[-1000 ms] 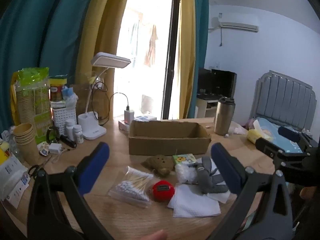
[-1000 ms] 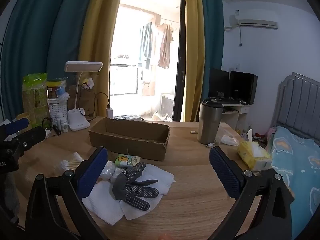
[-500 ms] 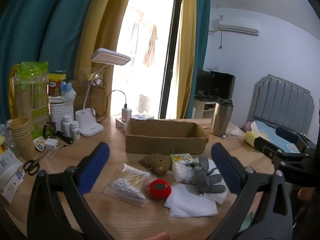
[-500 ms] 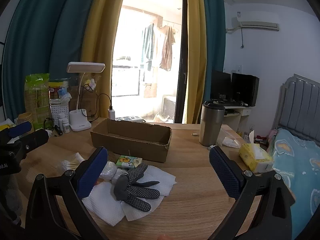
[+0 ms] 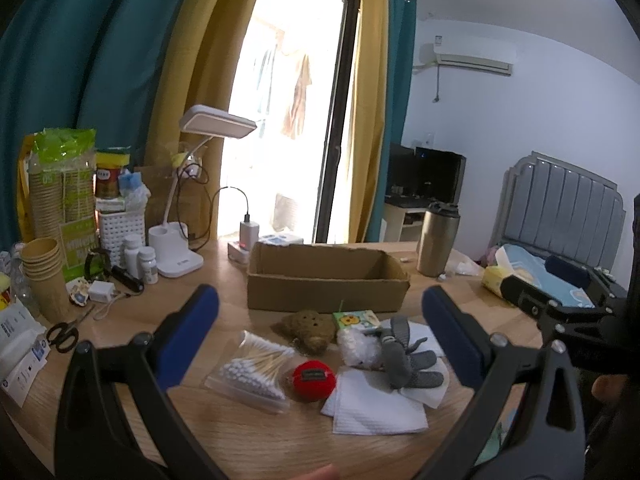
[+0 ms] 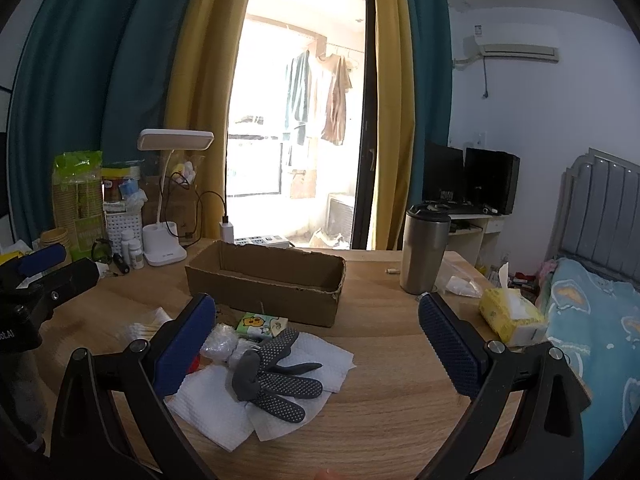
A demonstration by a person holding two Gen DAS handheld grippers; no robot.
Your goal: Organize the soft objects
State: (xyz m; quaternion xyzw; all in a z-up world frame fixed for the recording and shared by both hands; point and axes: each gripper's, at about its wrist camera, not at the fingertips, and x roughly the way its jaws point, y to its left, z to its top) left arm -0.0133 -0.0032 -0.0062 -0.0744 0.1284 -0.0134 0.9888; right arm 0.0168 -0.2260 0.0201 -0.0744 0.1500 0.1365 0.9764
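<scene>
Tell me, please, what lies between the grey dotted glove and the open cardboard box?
In the right wrist view, a small green cartoon-printed tissue pack lies between the grey dotted glove and the open cardboard box, close beside the box's front wall. The left wrist view agrees.

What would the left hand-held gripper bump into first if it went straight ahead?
Probably the brown plush toy on the table, with the cardboard box just behind it. The left hand-held gripper is open and empty; depth is hard to judge.

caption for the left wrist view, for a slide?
Open left gripper above gray glove, red pincushion and cotton swabs before an empty cardboard box.
</scene>
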